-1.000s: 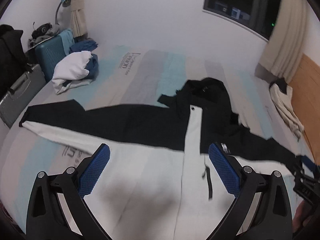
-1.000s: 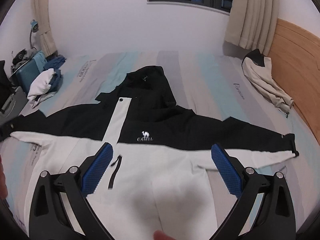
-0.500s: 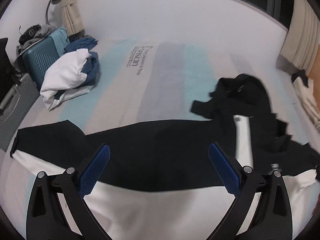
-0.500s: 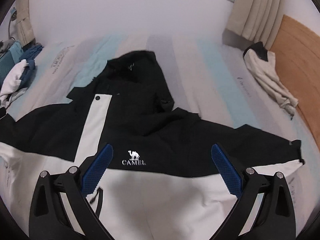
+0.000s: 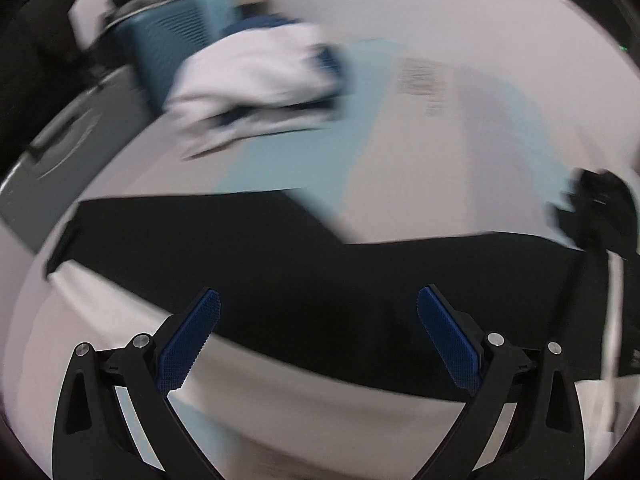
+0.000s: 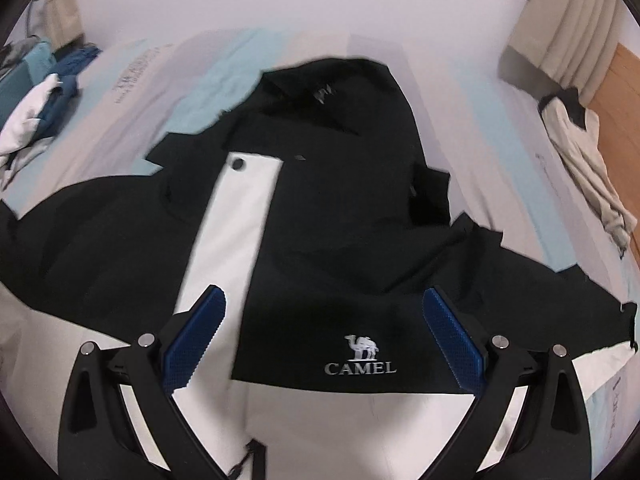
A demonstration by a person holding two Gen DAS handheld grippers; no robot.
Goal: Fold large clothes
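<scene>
A large black and white jacket [image 6: 332, 240] lies spread flat on the bed, front up, with a camel logo [image 6: 360, 356] on its chest and its hood toward the wall. My right gripper [image 6: 324, 328] is open and empty, just above the chest by the logo. My left gripper [image 5: 318, 332] is open and empty, over the jacket's left sleeve [image 5: 280, 256], which stretches black above and white below toward the bed's left edge. The left wrist view is blurred by motion.
A pile of white and blue clothes [image 5: 260, 76] sits at the bed's far left corner, beside a teal suitcase [image 5: 172, 36]. A beige garment [image 6: 588, 168] lies on the right side near the wooden headboard [image 6: 620, 92]. The striped bedsheet [image 6: 200, 80] shows around the jacket.
Both grippers have moved forward and lower over the jacket. The left one has swung left along the sleeve; the right one has closed in on the chest. Both stay open.
</scene>
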